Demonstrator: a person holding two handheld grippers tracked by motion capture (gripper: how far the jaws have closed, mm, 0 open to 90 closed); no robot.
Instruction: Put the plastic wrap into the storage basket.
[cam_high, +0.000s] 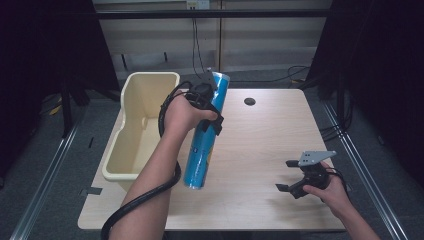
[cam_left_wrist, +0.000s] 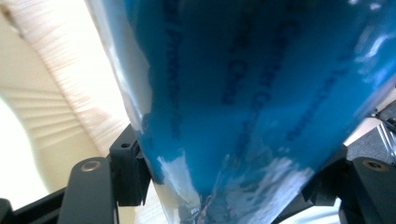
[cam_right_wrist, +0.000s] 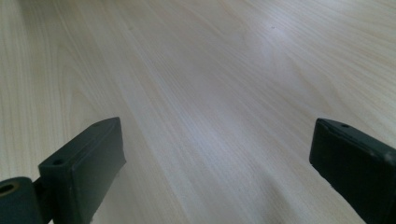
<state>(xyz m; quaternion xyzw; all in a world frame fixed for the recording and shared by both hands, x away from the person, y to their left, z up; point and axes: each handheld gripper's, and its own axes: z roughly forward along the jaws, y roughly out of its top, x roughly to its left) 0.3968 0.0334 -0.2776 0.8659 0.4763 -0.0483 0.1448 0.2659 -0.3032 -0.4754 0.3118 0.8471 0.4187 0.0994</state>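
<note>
A long blue plastic-wrapped tube hangs tilted above the table, its lower end near the front left. My left gripper is shut on its upper part, beside the cream bin. In the left gripper view the blue tube sits squeezed between both jaws. My right gripper rests low over the table at the front right, jaws wide apart with nothing between them. In the right gripper view the right gripper has only bare wood between its fingers.
A cream plastic bin stands along the table's left edge, with nothing seen inside. A dark round hole marks the light wooden table near its far edge. Cables trail on the floor behind.
</note>
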